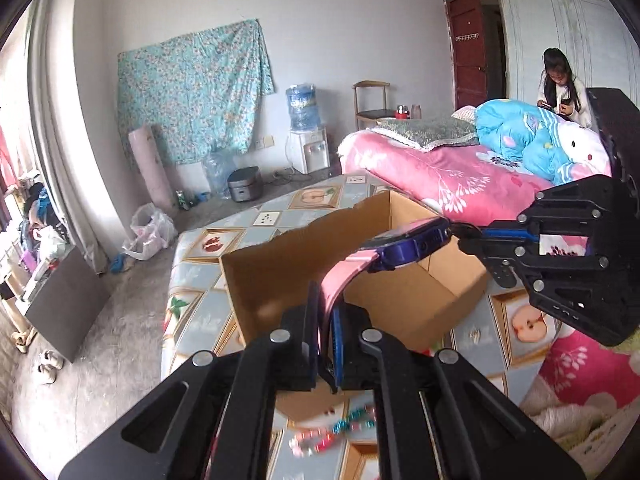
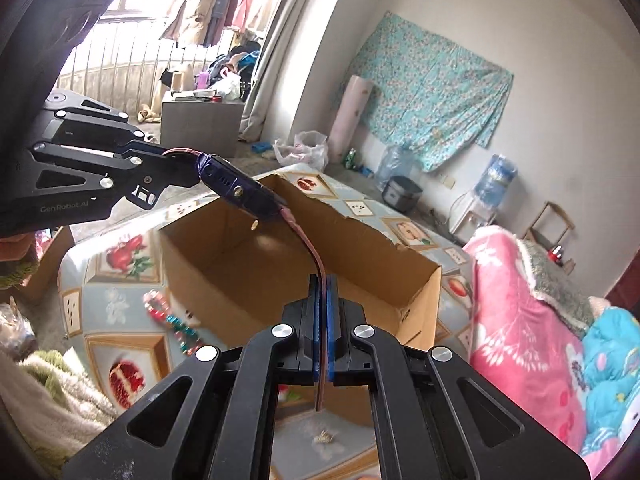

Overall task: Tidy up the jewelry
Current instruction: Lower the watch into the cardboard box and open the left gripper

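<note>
A watch with a purple body [image 1: 408, 244] [image 2: 236, 190] and pink strap hangs stretched between both grippers above an open cardboard box [image 1: 276, 280] [image 2: 224, 256]. In the left wrist view my left gripper [image 1: 325, 312] is shut on one pink strap end, and my right gripper [image 1: 464, 234] comes in from the right, pinching the other end. The right wrist view shows my right gripper [image 2: 323, 296] shut on the strap, with the left gripper [image 2: 188, 166] at the left by the watch body. Beaded bracelets [image 1: 340, 432] [image 2: 172, 316] lie on the table in front of the box.
The box stands on a table with a fruit-patterned cloth [image 1: 200, 276] [image 2: 100, 308]. A small gold piece [image 2: 326, 436] lies near the table's front. A bed with a pink blanket [image 1: 448, 176] [image 2: 516, 308] borders the table. A person [image 1: 560, 88] sits behind the bed.
</note>
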`<action>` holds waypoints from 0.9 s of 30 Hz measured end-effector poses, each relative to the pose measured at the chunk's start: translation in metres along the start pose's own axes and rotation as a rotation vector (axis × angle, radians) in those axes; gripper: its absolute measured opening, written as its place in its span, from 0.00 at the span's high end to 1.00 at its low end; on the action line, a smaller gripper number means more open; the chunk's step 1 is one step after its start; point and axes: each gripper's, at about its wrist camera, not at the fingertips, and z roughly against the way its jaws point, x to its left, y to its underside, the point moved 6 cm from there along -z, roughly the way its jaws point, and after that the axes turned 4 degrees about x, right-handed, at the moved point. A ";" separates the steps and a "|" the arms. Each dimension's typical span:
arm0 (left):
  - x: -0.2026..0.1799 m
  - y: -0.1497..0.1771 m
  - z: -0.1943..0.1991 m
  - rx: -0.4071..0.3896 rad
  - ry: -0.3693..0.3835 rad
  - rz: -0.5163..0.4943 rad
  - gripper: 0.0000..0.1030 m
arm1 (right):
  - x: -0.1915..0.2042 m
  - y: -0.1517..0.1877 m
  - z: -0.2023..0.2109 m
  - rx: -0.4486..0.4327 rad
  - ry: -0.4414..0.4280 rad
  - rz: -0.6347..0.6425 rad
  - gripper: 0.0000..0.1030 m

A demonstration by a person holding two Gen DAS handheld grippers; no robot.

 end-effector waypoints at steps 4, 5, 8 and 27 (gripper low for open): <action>0.020 -0.016 -0.066 0.175 0.113 0.071 0.95 | -0.030 -0.015 -0.063 0.184 -0.123 -0.044 0.99; 0.024 -0.017 -0.083 0.220 0.134 0.090 0.95 | -0.027 -0.016 -0.080 0.220 -0.148 -0.054 0.99; 0.035 -0.015 -0.124 0.318 0.166 0.125 0.95 | -0.031 -0.011 -0.128 0.352 -0.232 -0.073 0.99; 0.068 -0.033 -0.177 0.361 0.103 0.115 0.42 | -0.054 -0.025 -0.218 0.559 -0.328 -0.179 0.57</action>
